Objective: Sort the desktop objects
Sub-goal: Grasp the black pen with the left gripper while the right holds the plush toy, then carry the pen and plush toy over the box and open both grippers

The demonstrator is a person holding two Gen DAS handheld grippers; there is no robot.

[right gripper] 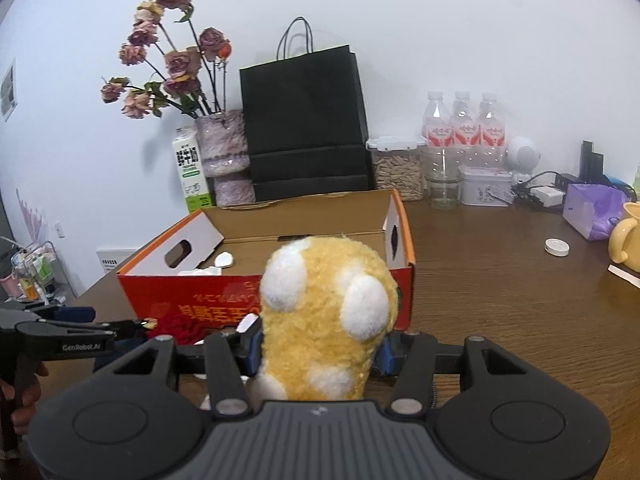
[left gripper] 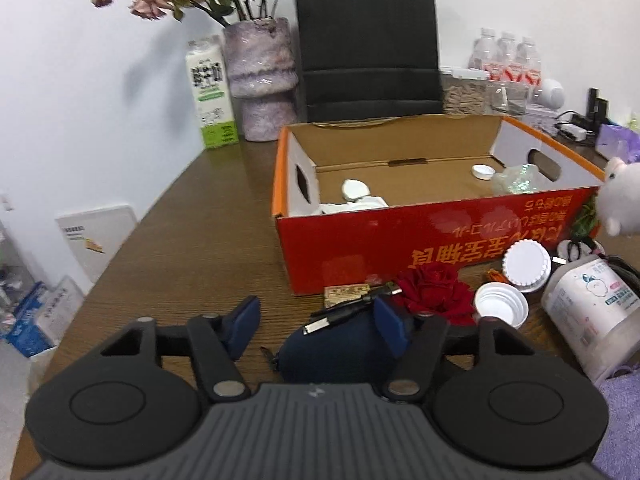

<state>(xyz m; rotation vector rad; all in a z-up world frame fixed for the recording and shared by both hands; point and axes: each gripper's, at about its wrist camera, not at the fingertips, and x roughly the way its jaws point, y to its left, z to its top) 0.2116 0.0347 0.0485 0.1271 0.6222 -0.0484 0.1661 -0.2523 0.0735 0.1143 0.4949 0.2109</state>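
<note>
My left gripper [left gripper: 318, 322] has its jaws about half apart over the wooden table [left gripper: 192, 240]. A dark blue pouch [left gripper: 340, 354] lies between them; the right blue pad [left gripper: 390, 322] sits against the pouch's edge, the left pad [left gripper: 244, 320] stands clear of it with bare table between, so nothing is gripped. A black cable with metal plugs [left gripper: 352, 308] lies across the top of the pouch.

My right gripper [right gripper: 318, 350] is clamped on a yellow plush toy with white spots [right gripper: 324, 308], both blue pads pressed into its sides; the toy stands upright and fills the centre of the right wrist view.

From the left wrist view, the red and orange cardboard box [left gripper: 420, 240] sits at 12 o'clock of the pouch, open at the top, with a white cap [left gripper: 482, 171], a crumpled clear plastic bottle [left gripper: 518, 178] and some white pieces [left gripper: 356, 196] inside. Just before the box's near wall, at 1 o'clock of the pouch, lies a red fabric rose [left gripper: 436, 290]. At 2 o'clock are a white ribbed lid [left gripper: 526, 266], an open white cap [left gripper: 500, 308] and a white tub lying on its side [left gripper: 596, 312]. A white plush toy [left gripper: 620, 196] pokes in at the right edge.

In the right wrist view, the left gripper [right gripper: 132, 326] shows at 9 o'clock, near the rose [right gripper: 180, 326] by the box [right gripper: 168, 300].

Behind the box stand a black paper bag [left gripper: 366, 40], a mottled vase of dried roses [left gripper: 260, 80] and a milk carton [left gripper: 210, 92].
</note>
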